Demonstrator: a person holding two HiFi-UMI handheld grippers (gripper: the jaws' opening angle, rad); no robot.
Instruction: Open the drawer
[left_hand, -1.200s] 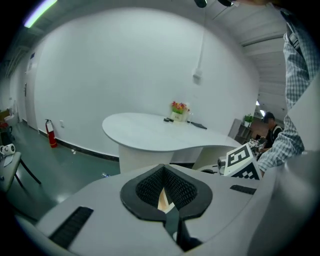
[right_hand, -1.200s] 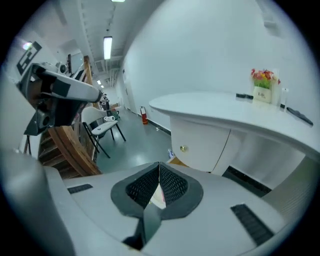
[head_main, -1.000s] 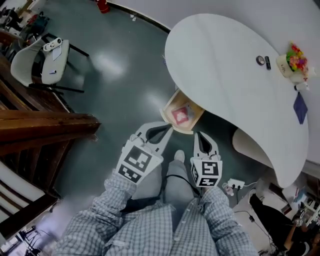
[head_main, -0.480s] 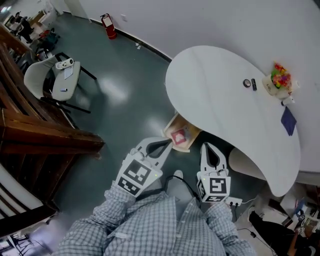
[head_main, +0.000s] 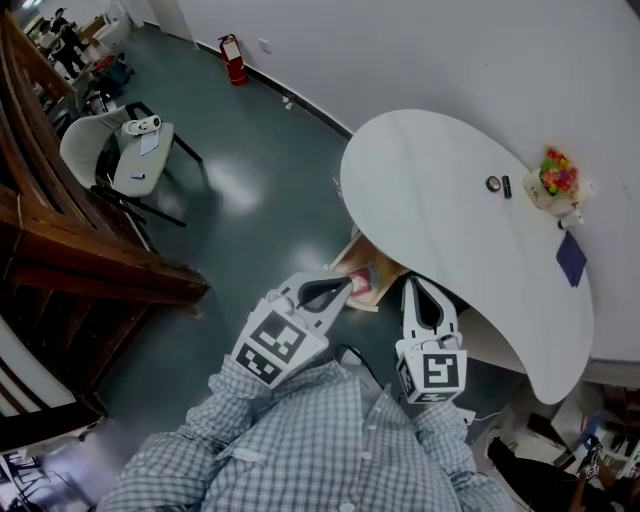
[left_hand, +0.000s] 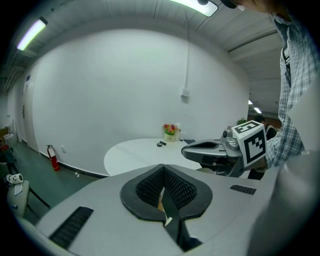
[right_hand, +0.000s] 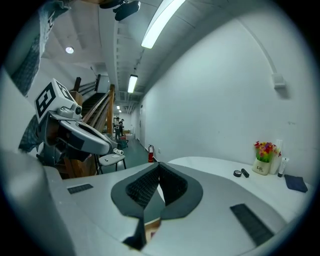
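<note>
White table (head_main: 450, 210) overhangs an open drawer (head_main: 362, 270). Left gripper (head_main: 344, 288) and right gripper (head_main: 416, 284) hover nearby — jaws closed, empty

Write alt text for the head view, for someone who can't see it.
Seen from above, a person in a checked shirt holds the left gripper and right gripper, jaws shut, near a wooden drawer jutting from under a white table. A flower pot stands on it.

We see a shallow light-wood drawer (head_main: 350, 262) standing open, jutting from under the white rounded surface (head_main: 450, 220). Something pink (head_main: 366, 283) lies inside.
</note>
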